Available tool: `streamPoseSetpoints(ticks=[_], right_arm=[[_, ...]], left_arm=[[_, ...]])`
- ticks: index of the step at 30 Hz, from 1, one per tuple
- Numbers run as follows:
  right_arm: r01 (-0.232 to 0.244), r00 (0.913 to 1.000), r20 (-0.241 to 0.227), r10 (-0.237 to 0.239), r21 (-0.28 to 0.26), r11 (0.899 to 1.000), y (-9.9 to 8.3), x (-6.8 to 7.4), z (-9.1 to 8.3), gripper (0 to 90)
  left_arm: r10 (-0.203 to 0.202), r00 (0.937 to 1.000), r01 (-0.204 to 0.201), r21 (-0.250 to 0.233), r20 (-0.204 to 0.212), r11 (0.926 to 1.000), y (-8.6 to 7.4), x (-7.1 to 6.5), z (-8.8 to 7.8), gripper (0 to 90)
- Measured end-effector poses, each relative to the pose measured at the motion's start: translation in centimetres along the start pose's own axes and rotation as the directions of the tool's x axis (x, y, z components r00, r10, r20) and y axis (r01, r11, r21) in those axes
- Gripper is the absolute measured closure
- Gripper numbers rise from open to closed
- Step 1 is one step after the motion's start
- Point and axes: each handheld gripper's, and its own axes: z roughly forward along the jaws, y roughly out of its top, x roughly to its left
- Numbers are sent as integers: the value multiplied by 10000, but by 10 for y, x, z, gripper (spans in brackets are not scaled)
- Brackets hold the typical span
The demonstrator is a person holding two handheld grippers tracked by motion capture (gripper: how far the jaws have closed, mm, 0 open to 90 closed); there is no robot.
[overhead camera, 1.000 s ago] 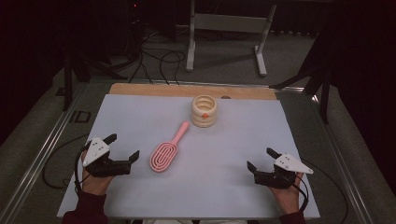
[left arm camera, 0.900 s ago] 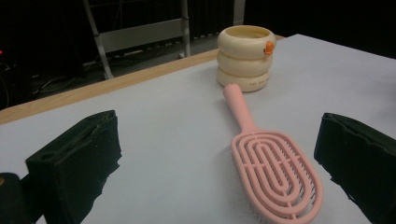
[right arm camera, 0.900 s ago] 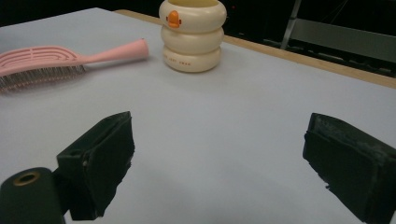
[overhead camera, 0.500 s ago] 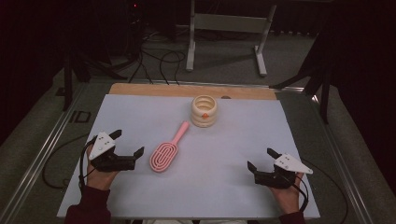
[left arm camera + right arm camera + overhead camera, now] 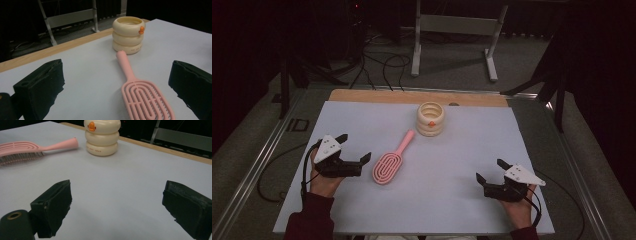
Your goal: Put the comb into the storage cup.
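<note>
on the pale table sheet [image 5: 362, 115], left of centre, the pink brush [image 5: 388, 167] is lying bristles down, handle aiming at the cream ringed cup [image 5: 430, 119]. the left gripper [image 5: 357, 150] is sitting just beside its head, jaws spread, probably lining up a grab. the right gripper [image 5: 489, 172] is resting well apart, also spread. nothing is blocking the way.

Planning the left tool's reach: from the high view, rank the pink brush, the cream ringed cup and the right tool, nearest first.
1. Pink brush, just beside the left tool.
2. Cream ringed cup, farther back, near the wooden edge.
3. Right tool, across the table.
</note>
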Motion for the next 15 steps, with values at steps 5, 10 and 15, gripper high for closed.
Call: streamPoseSetpoints(ticks=[5,10,15], right_arm=[[13,10000,0,-13,43,10000,0,1,0,83],[-8,10000,-9,8,59,10000,0,1,1,84],[3,10000,-33,-3,59,10000,0,1,1,83]], left_arm=[[53,9999,-54,52,150,10000,4,0,6,8],[26,9996,-27,26,273,10000,6,1,12,8],[47,9994,-48,23,356,10000,9,1,18,9]])
